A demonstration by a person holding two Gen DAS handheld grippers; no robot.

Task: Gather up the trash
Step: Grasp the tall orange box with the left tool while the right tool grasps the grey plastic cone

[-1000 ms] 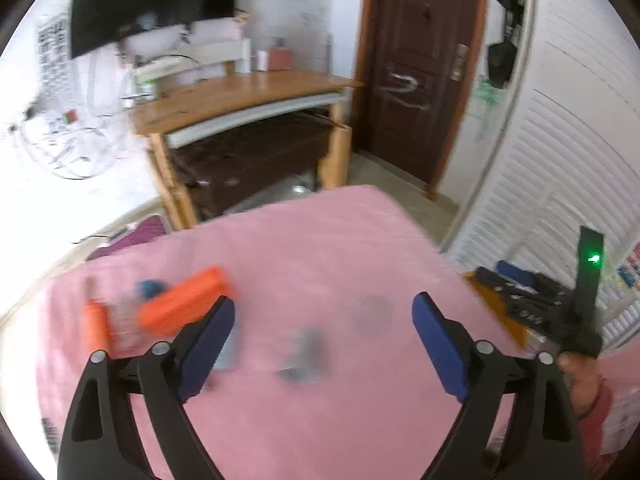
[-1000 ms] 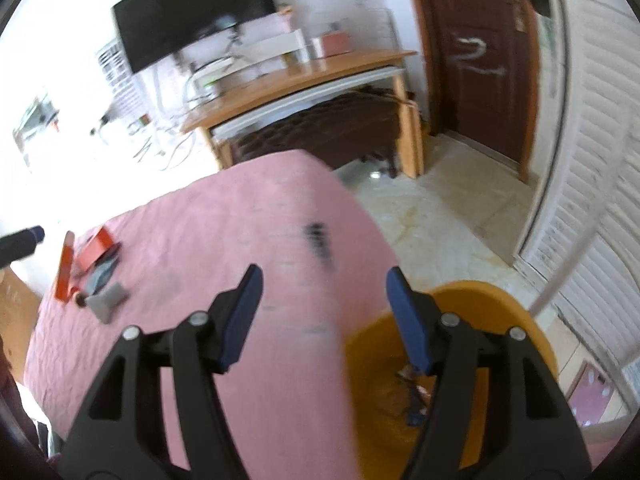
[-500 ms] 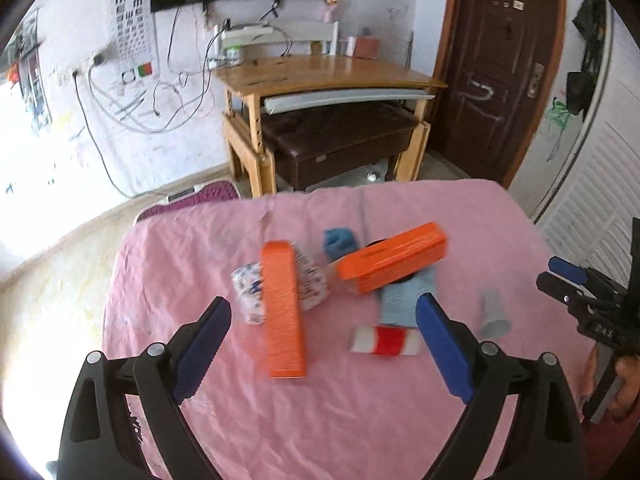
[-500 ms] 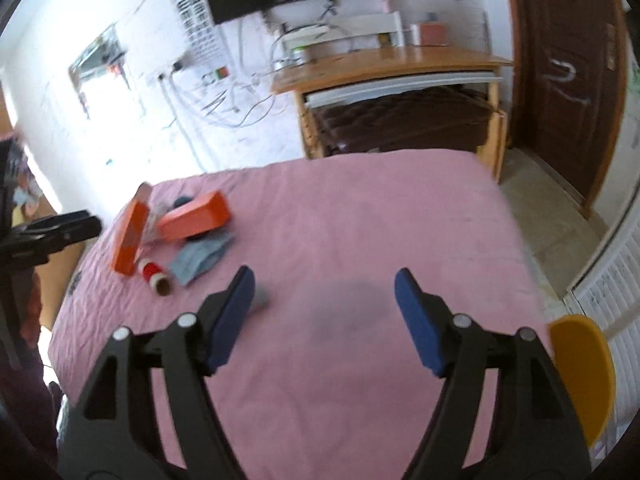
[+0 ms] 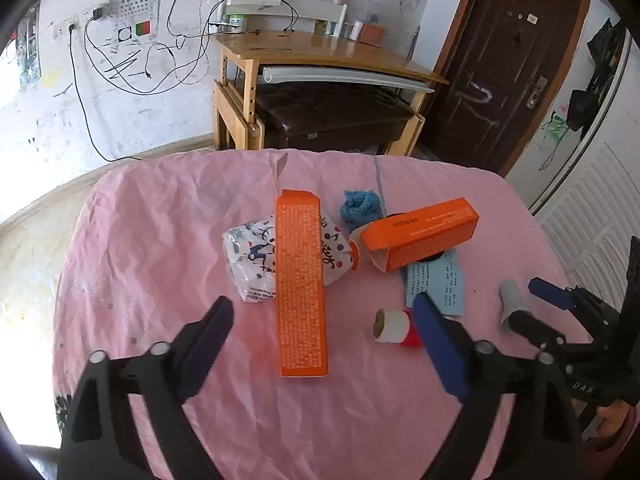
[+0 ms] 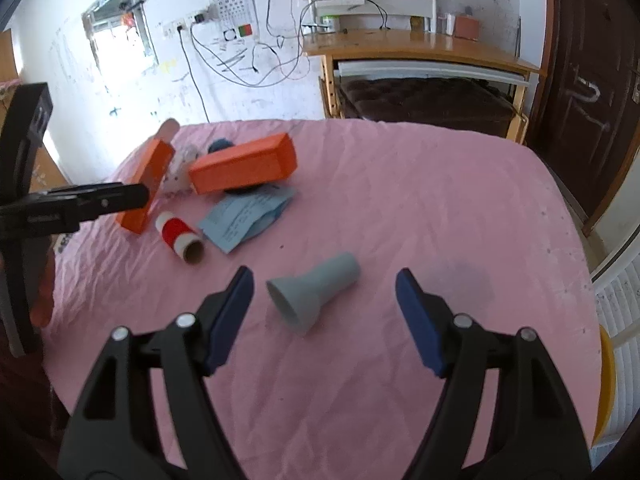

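Left gripper: we hold it released, jaws wide apart, above the near end of a long flat orange cardboard carton lying on the pink cloth-covered worktop.
Right gripper: we hold it released too, jaws spread either side of a grey funnel-shaped plastic piece that lies on its side, apart from both pads.
Spool: a red-and-white cardboard thread spool lies just right of the carton, beside the left gripper's right pad.
Paper: a light blue printed paper slip lies flat just beyond the spool, one end tucked under a second orange cardboard box.
Wrapper: a crumpled white printed plastic wrapper sits under the long carton's middle.
Far trash: a blue fuzzy cloth wad rests behind the second box.
Bin: a yellow rim shows at the right edge, off the worktop.
Background: a wooden desk stands against the wall.
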